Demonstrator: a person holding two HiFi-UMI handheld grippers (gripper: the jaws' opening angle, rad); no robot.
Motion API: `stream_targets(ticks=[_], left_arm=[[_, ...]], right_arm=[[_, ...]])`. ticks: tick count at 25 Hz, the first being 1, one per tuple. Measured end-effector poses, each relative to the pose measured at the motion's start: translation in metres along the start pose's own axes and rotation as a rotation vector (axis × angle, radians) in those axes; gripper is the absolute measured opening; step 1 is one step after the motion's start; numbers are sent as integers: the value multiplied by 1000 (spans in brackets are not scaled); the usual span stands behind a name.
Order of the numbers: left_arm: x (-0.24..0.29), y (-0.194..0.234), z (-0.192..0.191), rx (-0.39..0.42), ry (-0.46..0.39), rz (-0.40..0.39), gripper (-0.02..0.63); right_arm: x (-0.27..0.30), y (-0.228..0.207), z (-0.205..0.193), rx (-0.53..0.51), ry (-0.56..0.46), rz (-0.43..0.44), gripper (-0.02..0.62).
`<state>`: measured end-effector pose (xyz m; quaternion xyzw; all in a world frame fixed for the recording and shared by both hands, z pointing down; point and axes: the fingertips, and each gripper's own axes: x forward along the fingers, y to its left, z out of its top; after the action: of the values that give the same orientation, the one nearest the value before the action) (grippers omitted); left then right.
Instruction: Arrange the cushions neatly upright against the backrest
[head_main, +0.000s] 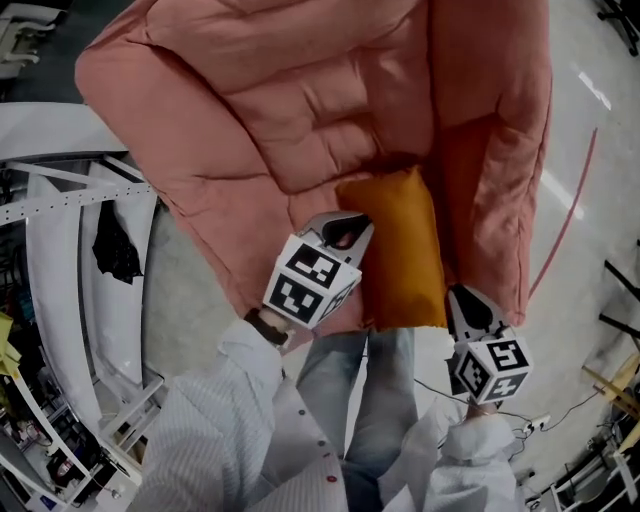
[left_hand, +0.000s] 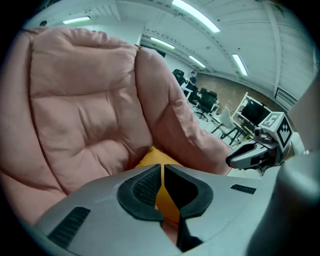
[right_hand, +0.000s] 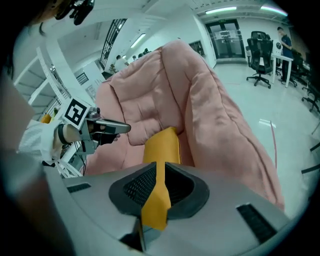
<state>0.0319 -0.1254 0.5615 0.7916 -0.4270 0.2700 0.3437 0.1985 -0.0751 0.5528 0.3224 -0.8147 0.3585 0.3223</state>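
An orange cushion lies on the seat of a big pink padded chair, one end tucked where seat meets backrest. My left gripper is at the cushion's left edge, jaws shut, with orange fabric showing in the slit between them. The right gripper is shut on the cushion's near right corner. In the left gripper view, the cushion lies just past my left gripper. In the right gripper view, a flap of the cushion sticks out of my right gripper.
White metal frames stand on the left of the chair. A cable and a red line run over the grey floor on the right. The person's legs are against the seat's front edge. Office chairs stand far behind.
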Motion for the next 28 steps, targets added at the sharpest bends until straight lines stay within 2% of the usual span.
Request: stream_targets(ticks=[5,12,14,21,28], left_arm=[[22,21,-22,30,84,-1,12],[33,40,-50,61,149,-5,36],[38,41,-53,62,158,-14,66],[58,48,-64,97,220,-8,163],[73,60,-64,102,230,2,278]], right_arm=[[9,-10,-30,51,46,0,17],[16,-14,-48,129,37,-43,33],[21,-16,-51,138,44,-38,76],[27,-24,-72,166,111,-35,166],[32,-31,-100,191,193,-63,178]])
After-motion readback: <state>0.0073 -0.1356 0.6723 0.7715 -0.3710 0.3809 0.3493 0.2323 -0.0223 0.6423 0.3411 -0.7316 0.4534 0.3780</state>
